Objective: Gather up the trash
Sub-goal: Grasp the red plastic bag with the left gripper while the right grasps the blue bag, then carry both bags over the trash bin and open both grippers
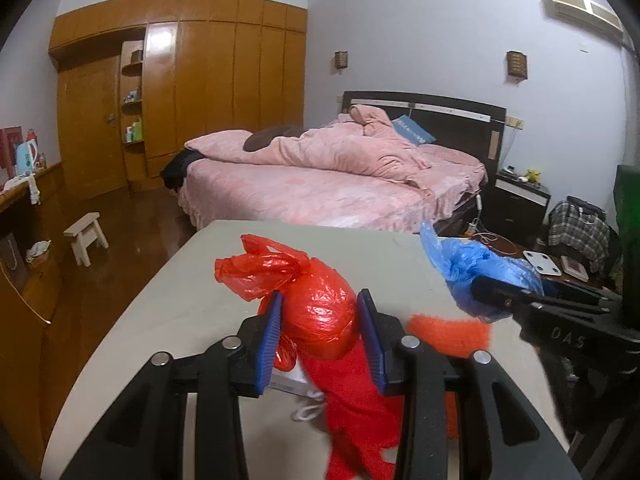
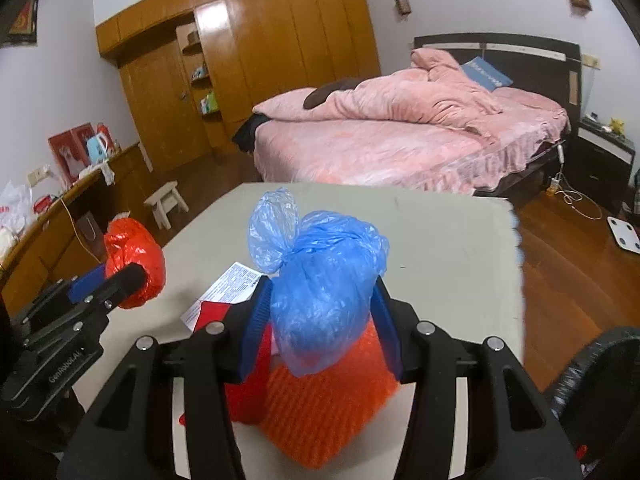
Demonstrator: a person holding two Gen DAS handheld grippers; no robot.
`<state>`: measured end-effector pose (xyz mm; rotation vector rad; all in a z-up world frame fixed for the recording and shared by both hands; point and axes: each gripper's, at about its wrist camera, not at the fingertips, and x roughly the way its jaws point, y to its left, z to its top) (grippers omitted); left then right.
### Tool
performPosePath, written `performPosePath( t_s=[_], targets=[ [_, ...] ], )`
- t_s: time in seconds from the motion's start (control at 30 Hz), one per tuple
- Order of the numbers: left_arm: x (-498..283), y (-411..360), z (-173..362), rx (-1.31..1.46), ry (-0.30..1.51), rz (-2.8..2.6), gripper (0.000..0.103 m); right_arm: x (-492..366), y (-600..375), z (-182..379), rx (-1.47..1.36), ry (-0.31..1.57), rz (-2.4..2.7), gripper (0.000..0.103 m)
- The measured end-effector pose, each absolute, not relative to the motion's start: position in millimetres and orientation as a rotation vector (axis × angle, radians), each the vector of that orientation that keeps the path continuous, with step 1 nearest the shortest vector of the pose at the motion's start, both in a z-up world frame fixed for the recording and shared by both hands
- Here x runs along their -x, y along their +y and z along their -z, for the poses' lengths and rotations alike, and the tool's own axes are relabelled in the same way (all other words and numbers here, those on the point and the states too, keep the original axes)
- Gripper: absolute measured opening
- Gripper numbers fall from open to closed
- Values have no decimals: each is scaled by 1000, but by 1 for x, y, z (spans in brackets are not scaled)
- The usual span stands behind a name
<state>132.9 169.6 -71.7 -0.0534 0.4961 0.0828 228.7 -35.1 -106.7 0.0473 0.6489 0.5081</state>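
Observation:
My left gripper [image 1: 320,312] is shut on a knotted red plastic trash bag [image 1: 316,304] and holds it above the grey table [image 1: 180,300]. My right gripper [image 2: 324,300] is shut on a knotted blue plastic trash bag [image 2: 320,280], also above the table. The blue bag and right gripper show in the left wrist view [image 1: 480,276]; the red bag shows in the right wrist view [image 2: 136,260]. Under the grippers lie red and orange fabric [image 2: 320,412] and a printed white packet [image 2: 228,288].
A pink bed [image 1: 340,176] stands beyond the table. A wooden wardrobe [image 1: 200,92] fills the back wall. A small white stool [image 1: 86,236] is on the floor at left. A black-lined bin rim [image 2: 600,372] shows at lower right. A white scale [image 2: 624,236] lies on the floor.

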Motion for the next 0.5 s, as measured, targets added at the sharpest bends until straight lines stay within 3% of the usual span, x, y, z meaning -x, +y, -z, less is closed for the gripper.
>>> performPosePath(
  t_s=[0.5],
  targets=[
    [-109,87,55,41,490,90,37,-165,-131,76,-89,587,-407,48]
  ],
)
